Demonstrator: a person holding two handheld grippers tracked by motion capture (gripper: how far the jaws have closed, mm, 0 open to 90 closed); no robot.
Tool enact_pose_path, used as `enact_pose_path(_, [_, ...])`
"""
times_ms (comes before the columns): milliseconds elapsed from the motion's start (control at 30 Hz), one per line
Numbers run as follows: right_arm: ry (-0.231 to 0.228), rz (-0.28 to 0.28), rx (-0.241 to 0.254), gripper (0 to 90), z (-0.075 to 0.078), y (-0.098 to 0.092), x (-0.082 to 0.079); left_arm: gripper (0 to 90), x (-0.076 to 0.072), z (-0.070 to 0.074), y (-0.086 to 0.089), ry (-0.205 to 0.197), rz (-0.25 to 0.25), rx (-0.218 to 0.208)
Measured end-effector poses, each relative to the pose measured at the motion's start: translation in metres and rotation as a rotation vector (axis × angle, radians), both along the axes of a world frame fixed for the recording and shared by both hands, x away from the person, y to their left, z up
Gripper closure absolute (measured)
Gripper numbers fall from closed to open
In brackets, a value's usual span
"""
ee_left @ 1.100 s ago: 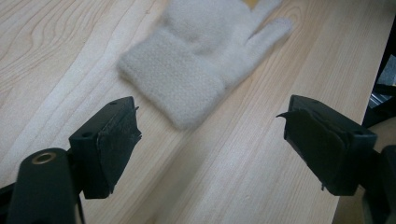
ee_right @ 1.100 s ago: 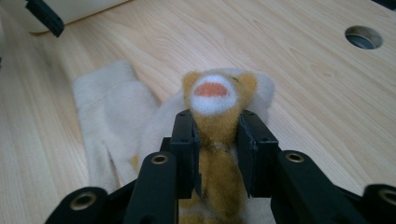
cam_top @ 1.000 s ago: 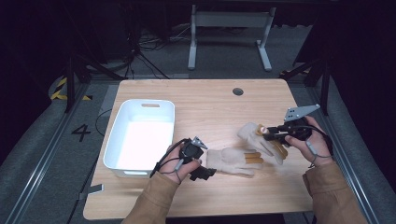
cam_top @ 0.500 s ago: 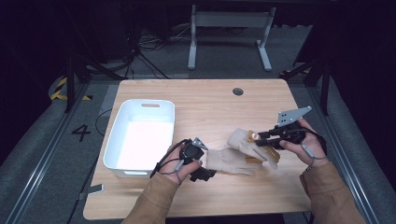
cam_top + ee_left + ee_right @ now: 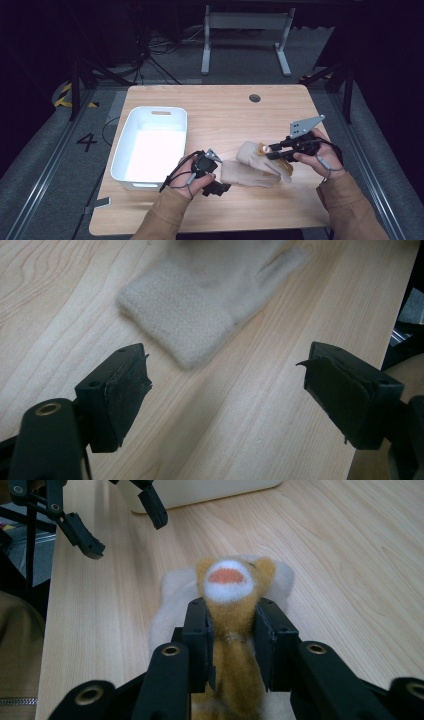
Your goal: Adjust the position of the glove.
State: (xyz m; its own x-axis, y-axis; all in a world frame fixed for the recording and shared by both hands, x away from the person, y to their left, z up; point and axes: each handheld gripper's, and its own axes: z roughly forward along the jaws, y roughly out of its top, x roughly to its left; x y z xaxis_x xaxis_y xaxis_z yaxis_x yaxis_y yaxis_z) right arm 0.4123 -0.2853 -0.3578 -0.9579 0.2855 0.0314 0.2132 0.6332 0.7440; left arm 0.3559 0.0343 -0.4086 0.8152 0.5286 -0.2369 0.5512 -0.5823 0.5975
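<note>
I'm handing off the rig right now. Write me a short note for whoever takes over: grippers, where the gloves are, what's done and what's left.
Right gripper: shut on the tan glove, pinching its fuzzy orange and white-tipped part above the cream glove.
Left gripper: open, nothing between its jaws, pointed at the cream glove's cuff and short of it.
Cream glove lies flat on the table, right of the white bin.
Done: tan glove gripped. Nothing visible in the bin.
Left, probably: separate the two gloves and move them into the bin, though the goal is a guess.
</note>
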Motion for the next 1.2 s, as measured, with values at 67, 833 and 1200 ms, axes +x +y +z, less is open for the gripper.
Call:
enact_pose_path(67, [-0.001,0.006,-0.001,70.3,0.0,0.002,0.0,18.5,-0.001,0.0,0.001,0.001,0.0,0.002])
enact_pose_path(833, [-0.009,0.157,-0.006,70.2,-0.017,0.043,-0.005,24.2,-0.001,0.003,0.004,-0.021,0.009,-0.014])
enact_pose_path(1200, [0.025,0.231,-0.047,69.8,-0.025,0.051,-0.007,28.3,0.0,0.002,0.005,-0.016,0.007,-0.008])
